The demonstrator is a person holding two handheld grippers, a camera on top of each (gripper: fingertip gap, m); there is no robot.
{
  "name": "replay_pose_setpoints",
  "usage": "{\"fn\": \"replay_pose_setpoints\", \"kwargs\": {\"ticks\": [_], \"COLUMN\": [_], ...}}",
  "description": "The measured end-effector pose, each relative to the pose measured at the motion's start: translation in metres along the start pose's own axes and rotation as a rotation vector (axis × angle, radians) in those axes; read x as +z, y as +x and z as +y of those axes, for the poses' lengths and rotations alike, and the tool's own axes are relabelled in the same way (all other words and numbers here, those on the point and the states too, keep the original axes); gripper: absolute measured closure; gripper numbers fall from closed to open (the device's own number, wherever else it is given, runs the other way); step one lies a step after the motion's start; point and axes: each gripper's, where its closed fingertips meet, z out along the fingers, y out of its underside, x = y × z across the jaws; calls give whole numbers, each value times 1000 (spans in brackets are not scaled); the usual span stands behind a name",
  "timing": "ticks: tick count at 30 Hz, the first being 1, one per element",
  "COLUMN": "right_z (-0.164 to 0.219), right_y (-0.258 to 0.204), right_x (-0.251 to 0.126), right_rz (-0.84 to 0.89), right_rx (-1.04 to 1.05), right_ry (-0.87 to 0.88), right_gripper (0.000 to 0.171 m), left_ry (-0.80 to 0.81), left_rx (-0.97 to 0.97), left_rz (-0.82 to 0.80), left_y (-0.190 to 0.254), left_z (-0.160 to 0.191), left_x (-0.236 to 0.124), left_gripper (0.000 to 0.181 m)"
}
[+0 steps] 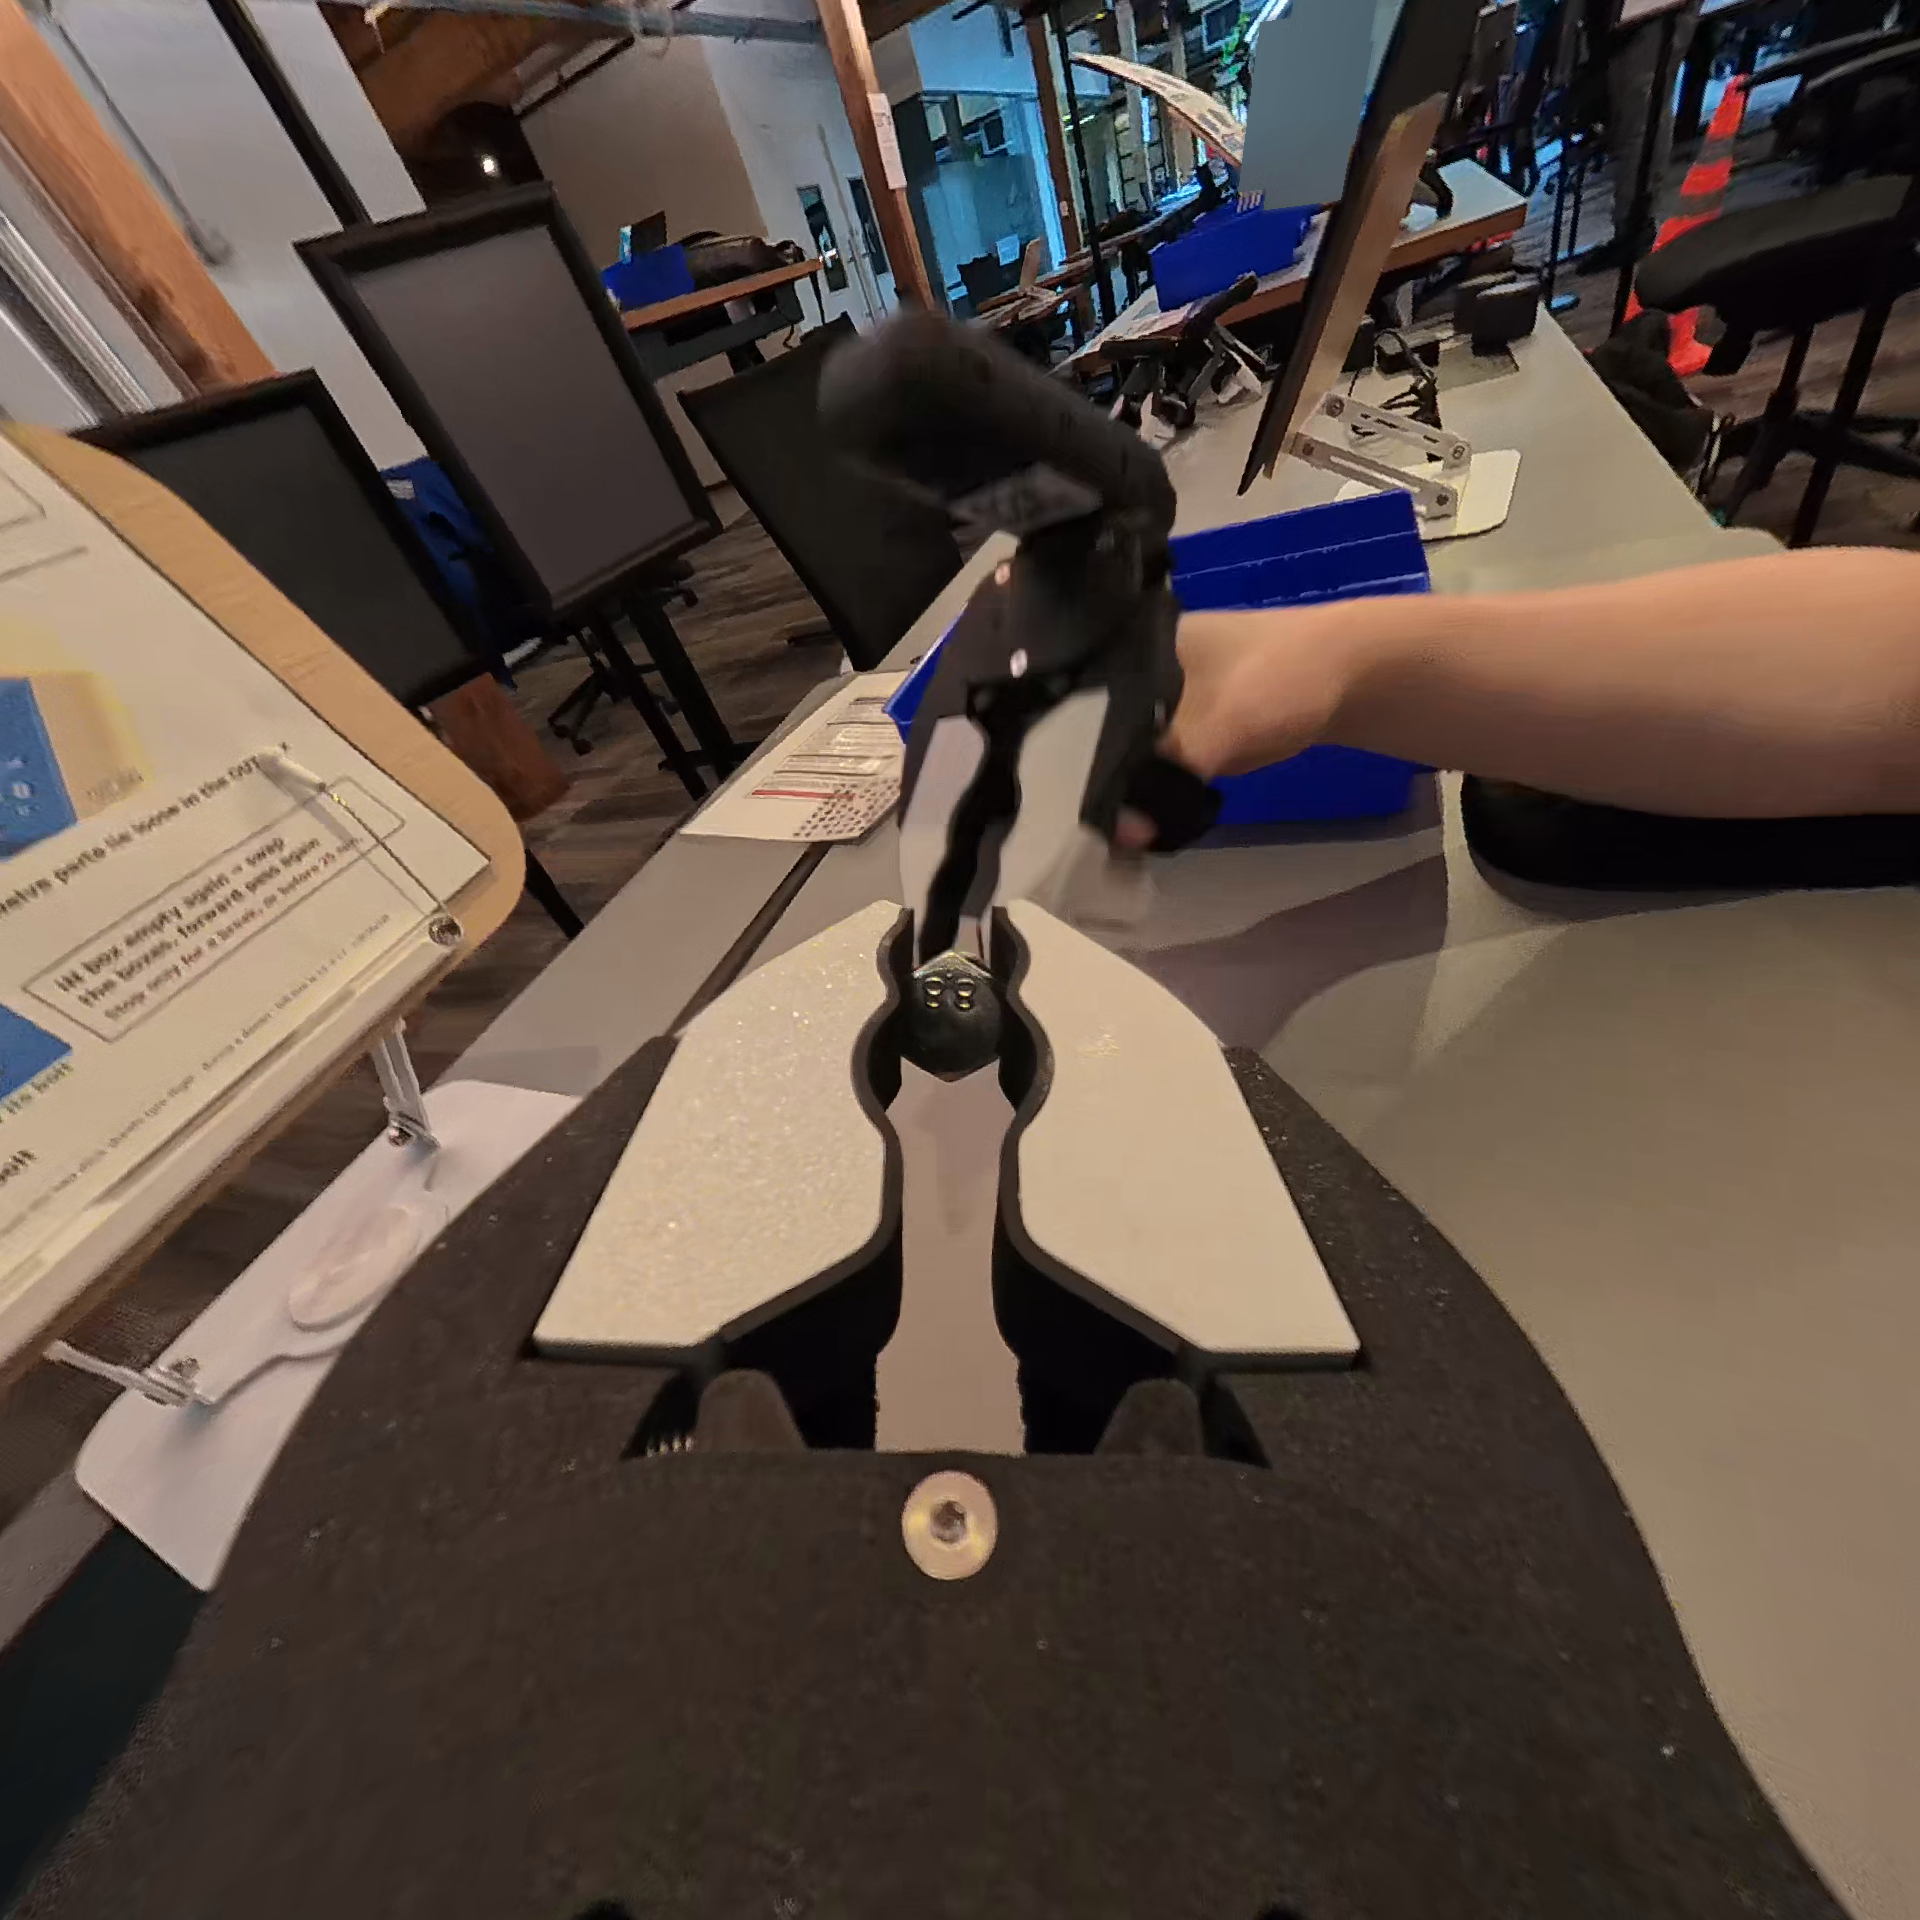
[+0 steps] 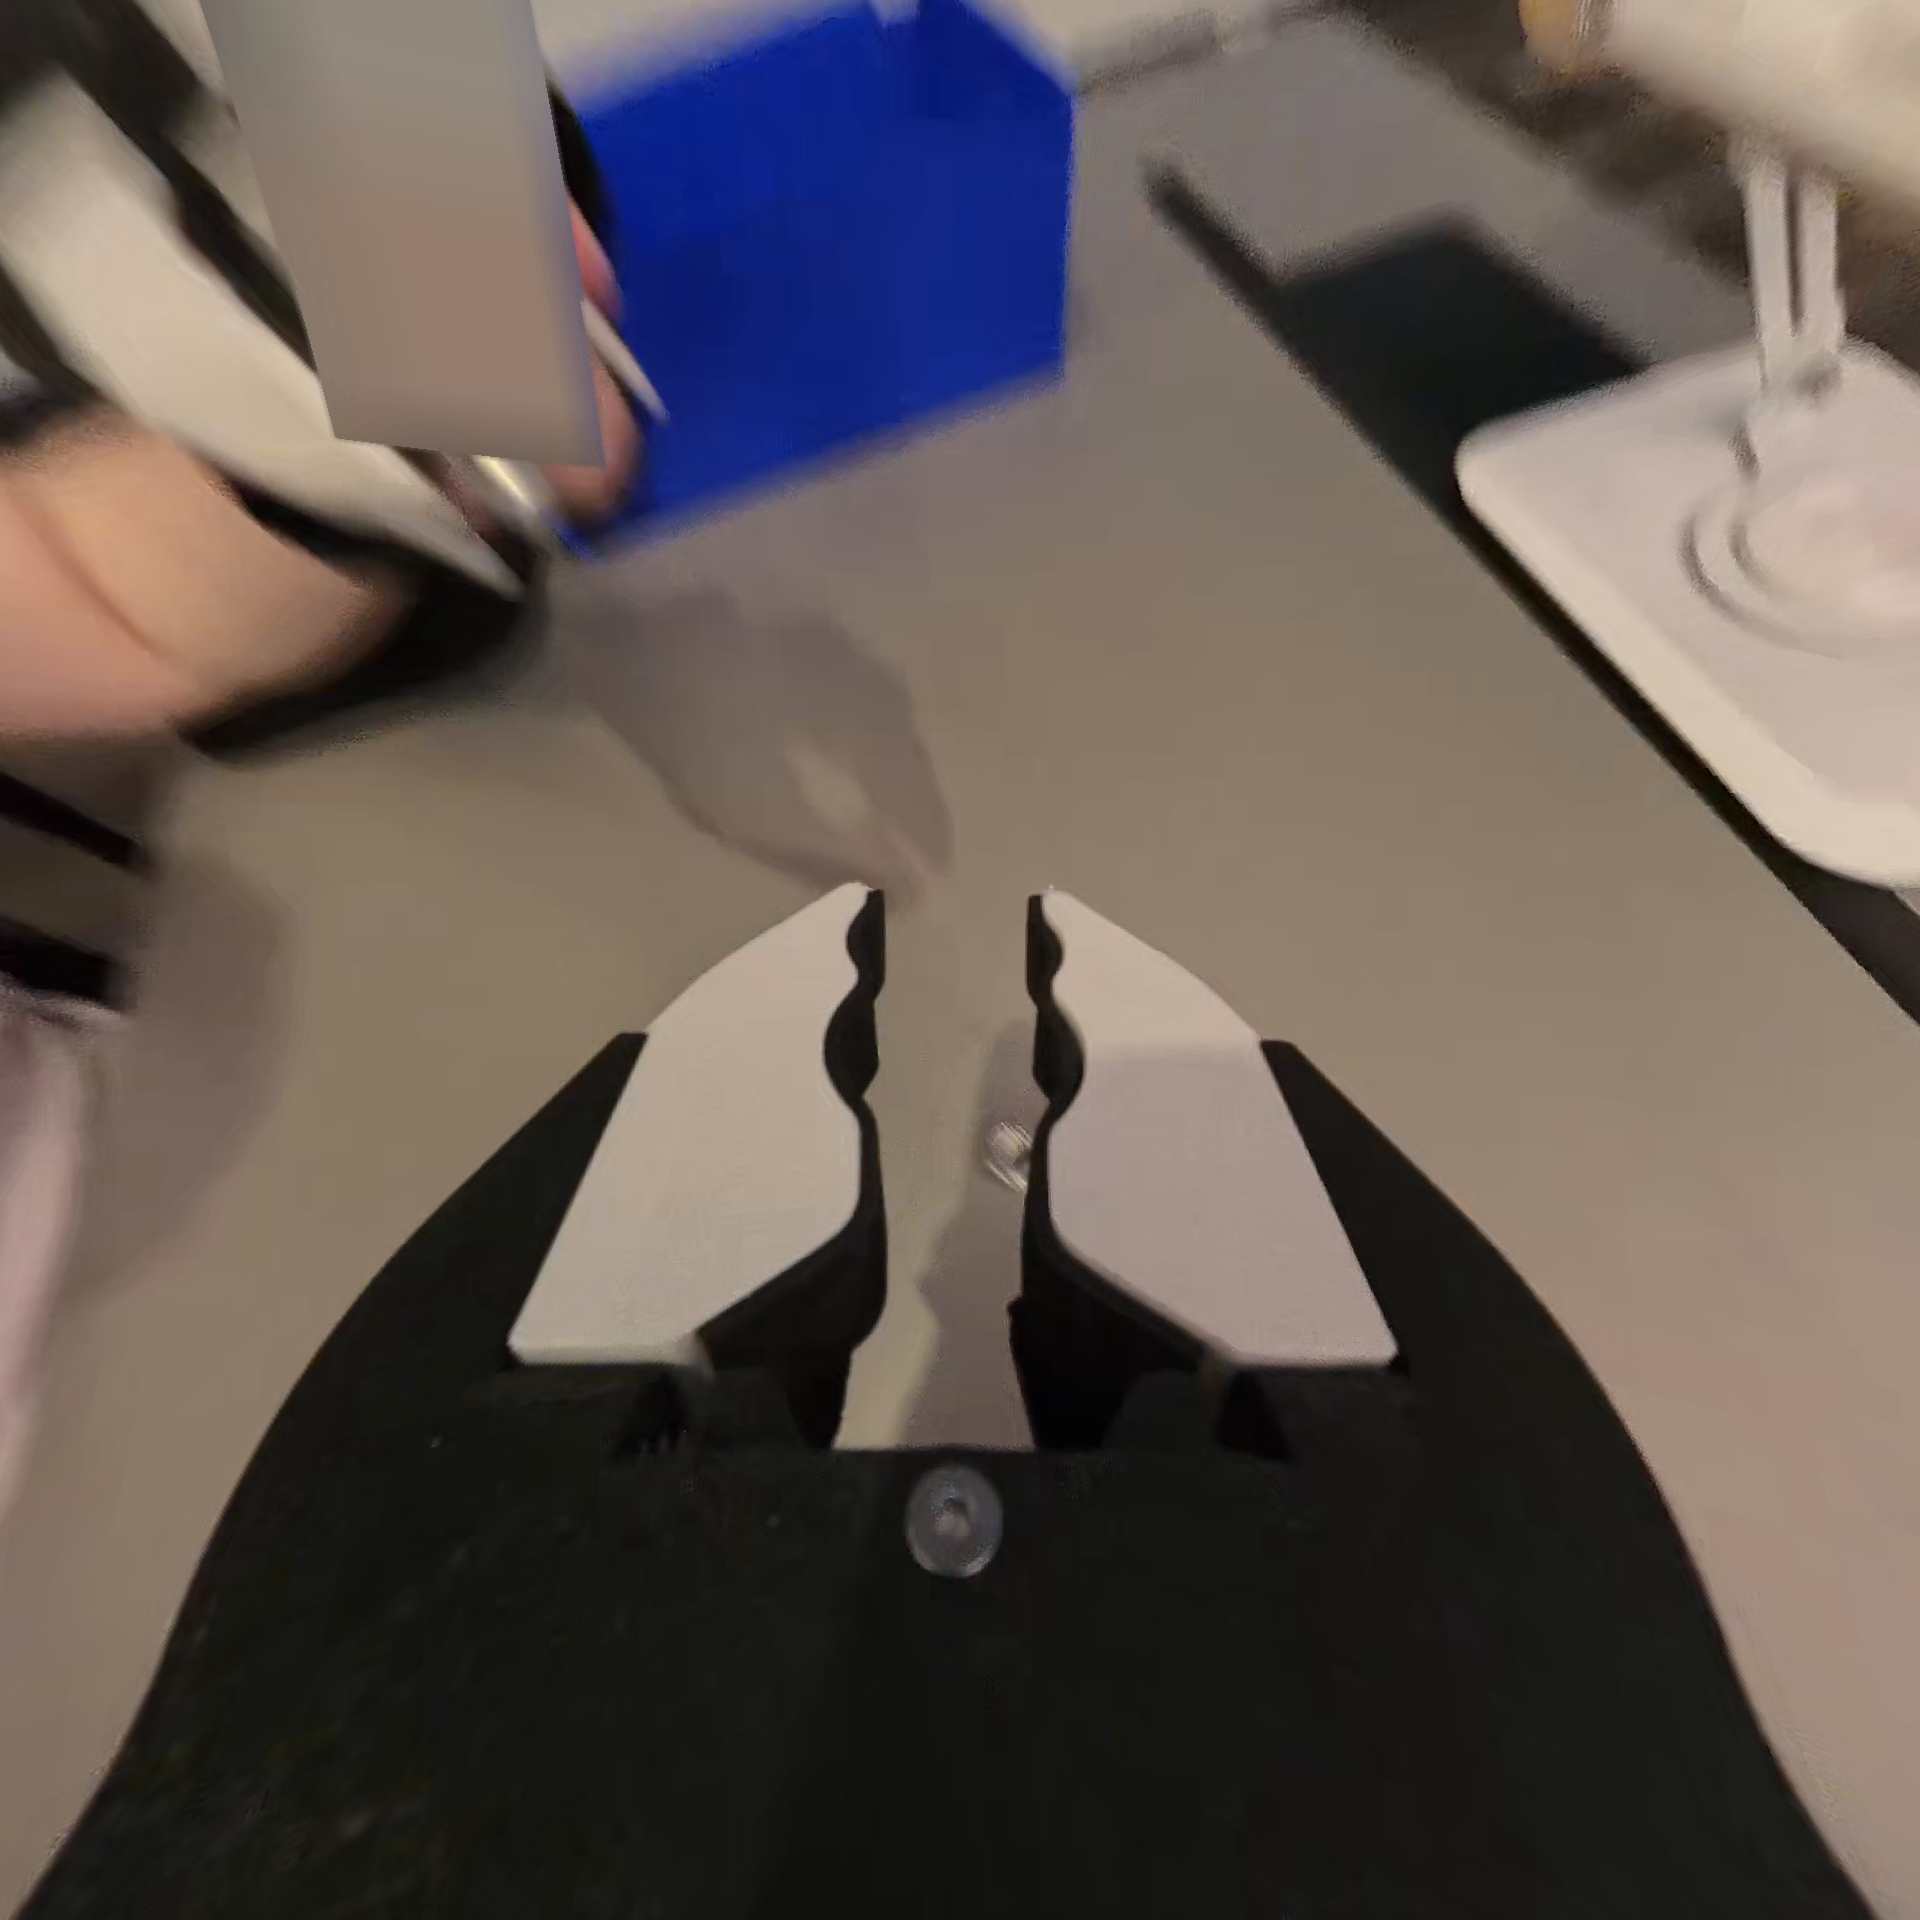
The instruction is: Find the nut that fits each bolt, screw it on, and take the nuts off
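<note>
Left claw (image 1: pixel 951 935) clenched on dark hex-head bolt (image 1: pixel 948 1013); right claw (image 2: pixel 956 914) released, empty.

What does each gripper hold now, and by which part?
The left gripper holds a dark bolt by its hexagonal head. The right gripper is open and holds nothing.

Opposed close wrist views; shared blue bin (image 1: pixel 1309 582)

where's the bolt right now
In the left wrist view the black hex-head bolt is clamped near the tips of the left gripper, held above the grey table, with the right gripper just beyond it.
</note>
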Motion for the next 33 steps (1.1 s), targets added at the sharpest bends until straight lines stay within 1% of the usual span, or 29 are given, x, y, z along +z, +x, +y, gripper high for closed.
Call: {"fn": "replay_pose_setpoints", "kwargs": {"ticks": [2, 3, 6, 9, 11, 18, 20, 23, 28, 33], "right_z": [-35, -45, -53, -63, -68, -77, -77, -77, -74, -70], "right_y": [-29, -41, -67, -83, -89, -112, -120, -123, -120, -105], "right_x": [-13, -15, -12, -12, -16, -25, -26, -25, -23, -19], "right_rz": [-144, -206, -367, -523, -620, -890, -953, -949, -909, -759], "right_rx": [81, 116, 206, 317, 385, 484, 500, 477, 461, 425], "right_ry": [181, 224, 252, 311, 344, 398, 388, 386, 363, 344], "right_gripper": [151, 152, 143, 146, 142, 144, 152, 161, 162, 163], "left_ry": [22, 36, 77, 127, 153, 233, 230, 225, 203, 76], "left_rx": [40, 57, 107, 135, 149, 184, 192, 197, 200, 199], "left_rz": [4, 4, 12, 25, 40, 89, 89, 92, 93, 64], "left_y": [7, 10, 20, 29, 33, 47, 48, 49, 48, 38], "left_z": [-4, -7, -17, -27, -35, -50, -49, -47, -44, -26], "left_x": [1, 2, 0, -3, -7, -15, -14, -13, -10, -3], "left_gripper": [168, 168, 168, 168, 168, 169, 168, 168, 168, 167]}}
